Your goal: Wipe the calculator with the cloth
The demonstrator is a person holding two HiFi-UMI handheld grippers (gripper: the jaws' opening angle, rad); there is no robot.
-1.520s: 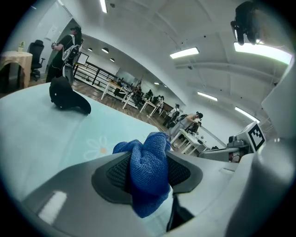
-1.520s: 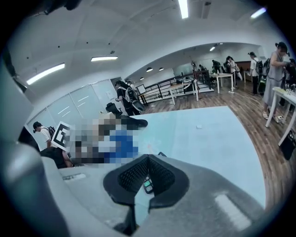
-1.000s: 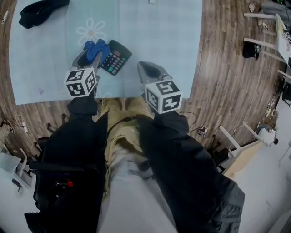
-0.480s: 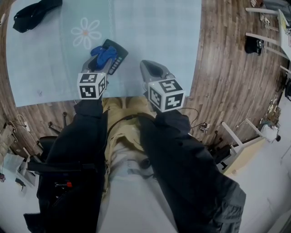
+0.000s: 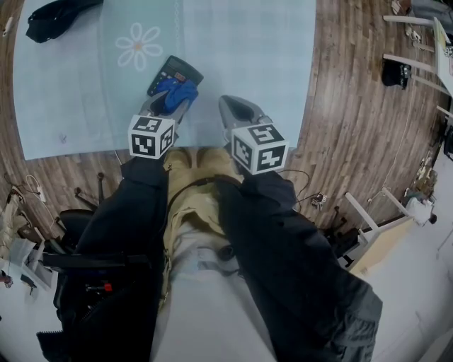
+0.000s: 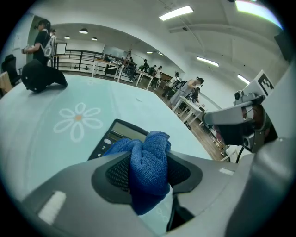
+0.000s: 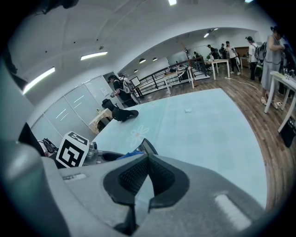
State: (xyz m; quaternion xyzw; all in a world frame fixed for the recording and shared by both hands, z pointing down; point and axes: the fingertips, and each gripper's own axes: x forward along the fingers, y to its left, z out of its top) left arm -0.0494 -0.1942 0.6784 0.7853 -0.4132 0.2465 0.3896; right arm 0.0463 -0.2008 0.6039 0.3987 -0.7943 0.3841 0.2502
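Near the front edge of the tabletop [image 5: 248, 42], found the calculator [image 5: 172, 69] lying flat, screen end away from the person. Noted left gripper [image 5: 172, 101] clamped on a bunched blue cloth [image 5: 177, 92], with the cloth touching the key area. Noted right gripper [image 5: 237, 113] closed on nothing, held just beside. Advise light, even strokes along the body. Recommend steadying the calculator with the right gripper; judged liable to slide. Observed black bag [image 5: 53, 15] at the far corner, well apart. Found nothing obstructing the stroke.

A black bag [image 5: 55, 15] lies on the table [image 5: 248, 56] (daisy print [image 5: 139, 46] nearby).
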